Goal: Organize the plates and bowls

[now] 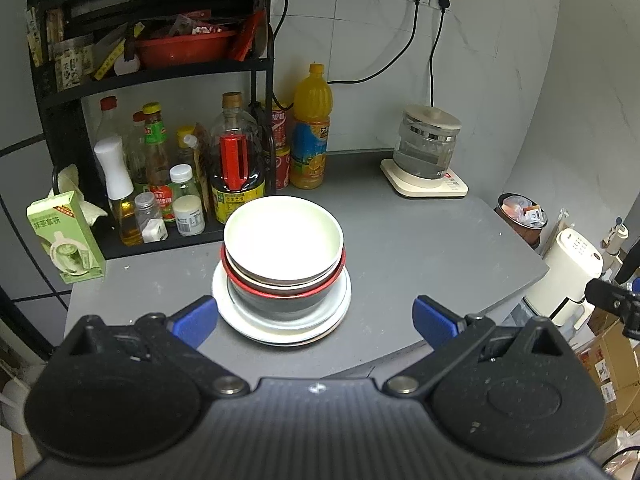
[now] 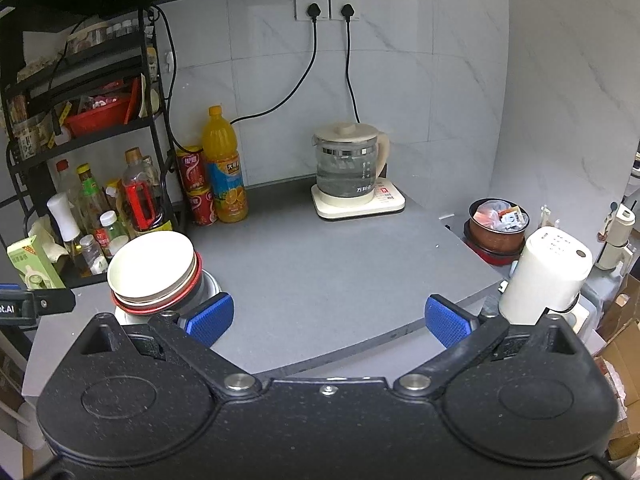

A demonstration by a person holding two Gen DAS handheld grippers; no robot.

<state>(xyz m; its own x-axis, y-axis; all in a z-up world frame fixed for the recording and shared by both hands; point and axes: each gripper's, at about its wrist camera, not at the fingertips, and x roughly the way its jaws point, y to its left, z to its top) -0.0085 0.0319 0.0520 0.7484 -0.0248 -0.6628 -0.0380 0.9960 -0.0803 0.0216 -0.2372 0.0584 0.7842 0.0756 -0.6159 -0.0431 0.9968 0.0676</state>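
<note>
A stack of bowls (image 1: 283, 240) stands on a pile of white plates (image 1: 280, 326) on the grey counter: a cream bowl on top, a red-rimmed black bowl lowest. My left gripper (image 1: 316, 320) hangs open just in front of the plates, with nothing between its blue pads (image 1: 198, 320). In the right wrist view the same bowl stack (image 2: 154, 270) sits at the left, beside the left blue pad (image 2: 210, 316). My right gripper (image 2: 328, 318) is open and empty over bare counter.
A black rack with sauce bottles (image 1: 160, 168) stands behind the stack, an orange juice bottle (image 1: 310, 128) and red cans beside it. A glass kettle (image 2: 350, 168) on its base sits at the back. A green carton (image 1: 66, 236) stands left. A white appliance (image 2: 546, 276) and a filled bin (image 2: 498, 224) lie off the counter's right edge.
</note>
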